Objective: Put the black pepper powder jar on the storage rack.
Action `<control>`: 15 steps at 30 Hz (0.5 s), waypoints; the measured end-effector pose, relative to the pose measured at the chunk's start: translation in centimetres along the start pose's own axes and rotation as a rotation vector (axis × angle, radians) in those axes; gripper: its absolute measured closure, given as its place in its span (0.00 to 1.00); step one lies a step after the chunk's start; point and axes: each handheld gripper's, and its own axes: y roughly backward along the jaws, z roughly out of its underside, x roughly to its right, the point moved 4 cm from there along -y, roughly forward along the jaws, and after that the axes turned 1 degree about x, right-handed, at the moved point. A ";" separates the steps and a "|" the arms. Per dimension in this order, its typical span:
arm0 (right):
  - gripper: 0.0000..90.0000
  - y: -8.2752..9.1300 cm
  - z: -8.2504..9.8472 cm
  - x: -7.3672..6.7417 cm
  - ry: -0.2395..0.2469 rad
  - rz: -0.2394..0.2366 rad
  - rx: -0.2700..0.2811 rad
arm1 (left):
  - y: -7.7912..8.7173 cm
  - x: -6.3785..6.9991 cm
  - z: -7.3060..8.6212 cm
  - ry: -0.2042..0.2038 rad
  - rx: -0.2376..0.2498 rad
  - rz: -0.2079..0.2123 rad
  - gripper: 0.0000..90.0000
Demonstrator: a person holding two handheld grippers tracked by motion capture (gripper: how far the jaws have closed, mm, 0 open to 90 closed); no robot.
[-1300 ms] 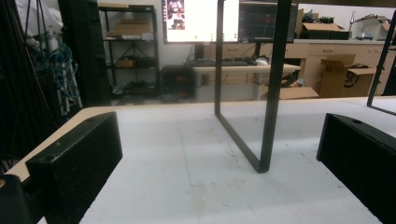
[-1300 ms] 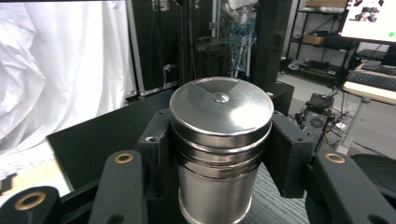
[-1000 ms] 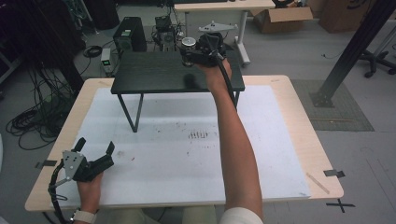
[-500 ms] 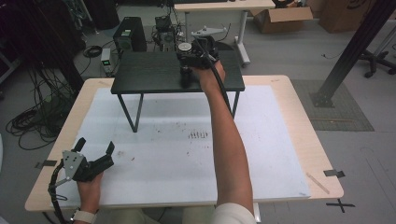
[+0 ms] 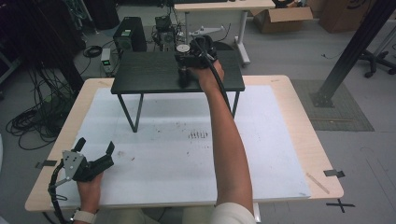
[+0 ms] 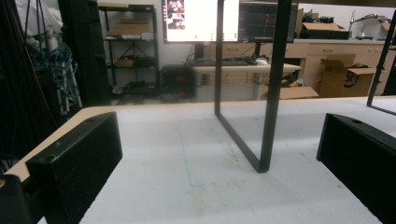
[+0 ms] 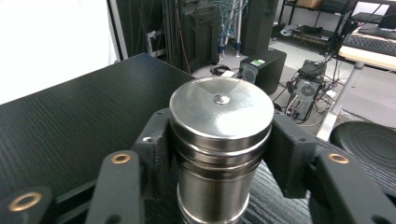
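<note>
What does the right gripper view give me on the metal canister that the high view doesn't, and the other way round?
Right gripper view: the metal canister close up, upright on the black shelf, with a flat polished lid and ribbed rim, and a black pad on each side of it.

High view: the whole layout. The shelf stands on thin legs at the far side of the white table, and the left gripper rests open near the table's near left corner.

Both: the right gripper at the canister, on the shelf top.

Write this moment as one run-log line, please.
right gripper: jaws just opening, around steel canister | canister: upright on black shelf | left gripper: open, idle
</note>
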 end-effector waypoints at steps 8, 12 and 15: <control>0.34 0.0 0.0 0.1 -0.012 0.013 0.006 | 0.0 0.0 0.0 0.002 0.001 0.000 0.01; 0.28 0.1 0.0 0.2 -0.017 0.000 0.001 | 0.0 0.0 0.0 0.001 0.002 0.000 0.01; 0.23 0.2 0.1 0.1 -0.020 -0.007 -0.003 | 0.0 0.0 0.0 0.001 0.002 0.000 0.01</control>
